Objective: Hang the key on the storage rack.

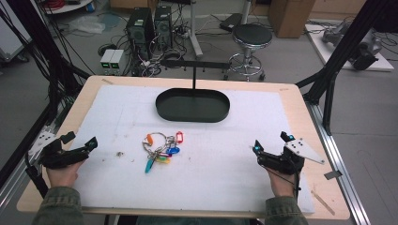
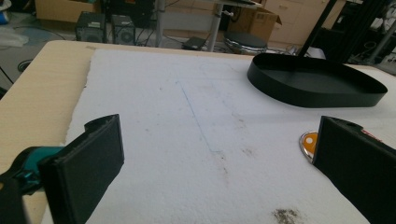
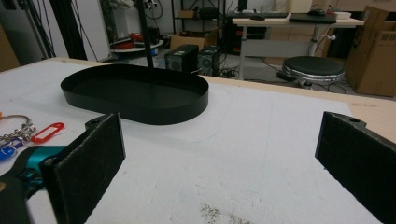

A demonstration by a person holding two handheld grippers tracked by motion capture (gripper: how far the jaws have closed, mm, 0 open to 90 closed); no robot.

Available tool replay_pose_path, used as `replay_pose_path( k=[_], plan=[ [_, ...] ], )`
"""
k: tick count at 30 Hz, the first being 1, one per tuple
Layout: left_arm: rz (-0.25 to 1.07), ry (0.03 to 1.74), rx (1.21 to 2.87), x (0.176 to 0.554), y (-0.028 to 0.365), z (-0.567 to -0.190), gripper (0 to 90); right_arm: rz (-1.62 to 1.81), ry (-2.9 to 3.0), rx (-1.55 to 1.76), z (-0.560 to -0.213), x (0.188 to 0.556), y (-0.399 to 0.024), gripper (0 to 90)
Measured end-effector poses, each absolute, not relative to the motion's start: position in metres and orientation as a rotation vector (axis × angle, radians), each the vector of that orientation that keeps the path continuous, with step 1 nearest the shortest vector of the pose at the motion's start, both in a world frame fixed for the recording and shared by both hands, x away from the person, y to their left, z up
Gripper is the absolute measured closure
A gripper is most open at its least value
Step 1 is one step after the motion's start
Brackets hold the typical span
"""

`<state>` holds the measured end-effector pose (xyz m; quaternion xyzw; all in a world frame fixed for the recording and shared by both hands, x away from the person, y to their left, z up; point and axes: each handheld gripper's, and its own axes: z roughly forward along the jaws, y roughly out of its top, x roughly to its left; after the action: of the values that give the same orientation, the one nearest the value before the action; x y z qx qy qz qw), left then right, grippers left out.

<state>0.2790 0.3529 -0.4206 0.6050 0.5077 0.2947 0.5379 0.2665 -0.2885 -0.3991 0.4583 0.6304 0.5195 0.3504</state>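
Observation:
A bunch of keys with coloured tags [image 1: 161,148] lies on the white foam mat [image 1: 216,159] near the table's middle. Behind it stands a black oval tray [image 1: 192,118], nothing in it, with a thin black T-shaped post [image 1: 194,75] rising at its back. My left gripper [image 1: 80,139] rests at the mat's left edge, open, nothing between its fingers. My right gripper [image 1: 271,142] sits at the right, open too. In the left gripper view an orange tag [image 2: 307,142] peeks beside the right jaw, the tray [image 2: 299,95] beyond. The right gripper view has a red tag [image 3: 46,131] and the tray [image 3: 154,112].
The mat covers most of a wooden tabletop [image 1: 328,197]. Black frame struts [image 1: 335,65] rise at both sides of the table. Beyond the far edge stand a round stool [image 1: 252,37] and computer towers [image 1: 141,28] among cables on the floor.

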Motion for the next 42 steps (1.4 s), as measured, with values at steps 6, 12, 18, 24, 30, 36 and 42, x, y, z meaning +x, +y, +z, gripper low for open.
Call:
replay_pose_path(
  k=[6, 12, 18, 24, 30, 36, 42],
  plan=[
    [0.699, 1.204, 1.447, 0.280, 0.352, -0.421, 2.2, 1.349, 1.633, 1.186, -0.399, 0.267, -0.289, 0.4],
    [0.689, 1.201, 1.457, 0.280, 0.351, -0.421, 2.3, 1.349, 1.635, 1.189, -0.400, 0.268, -0.288, 0.4],
    [0.682, 1.198, 1.459, 0.280, 0.351, -0.421, 2.3, 1.346, 1.648, 1.178, -0.401, 0.269, -0.287, 0.4],
    [0.664, 1.182, 1.470, 0.281, 0.347, -0.418, 2.2, 1.349, 1.644, 1.184, -0.401, 0.269, -0.286, 0.4],
    [0.665, 1.169, 1.491, 0.282, 0.342, -0.414, 2.3, 1.346, 1.638, 1.186, -0.401, 0.269, -0.286, 0.4],
    [0.650, 1.148, 1.515, 0.285, 0.333, -0.411, 2.3, 1.336, 1.641, 1.175, -0.401, 0.269, -0.286, 0.4],
    [0.651, 1.134, 1.544, 0.288, 0.324, -0.405, 2.3, 1.329, 1.645, 1.171, -0.401, 0.268, -0.285, 0.4]
  ],
)
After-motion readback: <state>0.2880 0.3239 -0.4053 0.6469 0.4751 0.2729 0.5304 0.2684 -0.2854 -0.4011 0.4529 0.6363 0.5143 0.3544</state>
